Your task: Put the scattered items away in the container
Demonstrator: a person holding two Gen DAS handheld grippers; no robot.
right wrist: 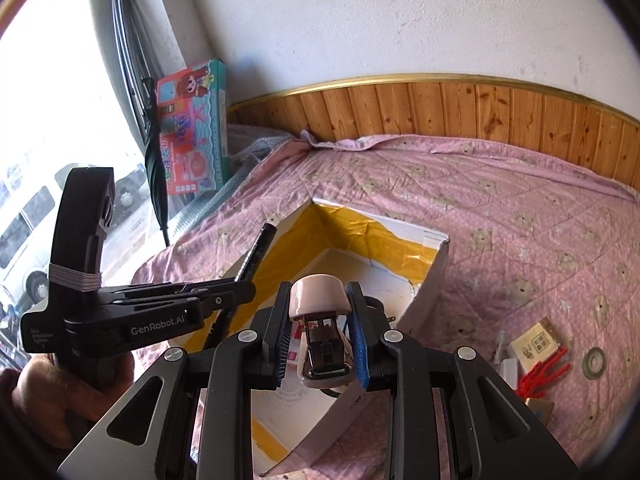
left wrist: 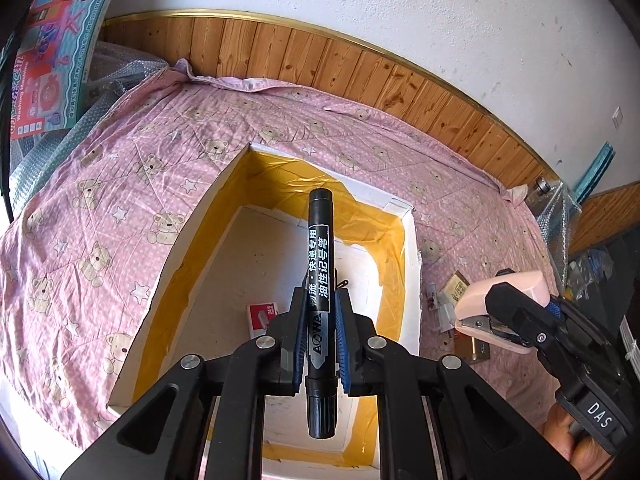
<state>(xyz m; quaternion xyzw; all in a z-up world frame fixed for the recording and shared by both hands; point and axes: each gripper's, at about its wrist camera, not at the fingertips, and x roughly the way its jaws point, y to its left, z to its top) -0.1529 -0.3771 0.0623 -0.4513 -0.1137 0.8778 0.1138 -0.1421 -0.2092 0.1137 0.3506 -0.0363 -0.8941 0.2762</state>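
Marker [left wrist: 320, 280] is sitting clamped in our left hand-held gripper [left wrist: 320, 344], lying lengthwise along the fingers, cap end jutting forward over the open box [left wrist: 412, 248]. We are holding a pink stapler [right wrist: 320, 320] pinched in the right hand-held gripper [right wrist: 320, 344], over the box's right wall. The box is resting on the pink bedspread [left wrist: 100, 200]; a red-and-white packet [left wrist: 262, 314] is already lying on its floor.

Risks we are noting:
- Marker is gripped near its rear half only, so it may be pivoting on release and could bounce off the rim.
- Both hand-held grippers are crowding one opening; a collision could knock either item loose.
- Stapler is hanging close to the wall edge; dropping it there may be sending it outside, among the leftover bits [right wrist: 536, 344] on the bed.
- Box walls look thin; a bump could be shifting it.
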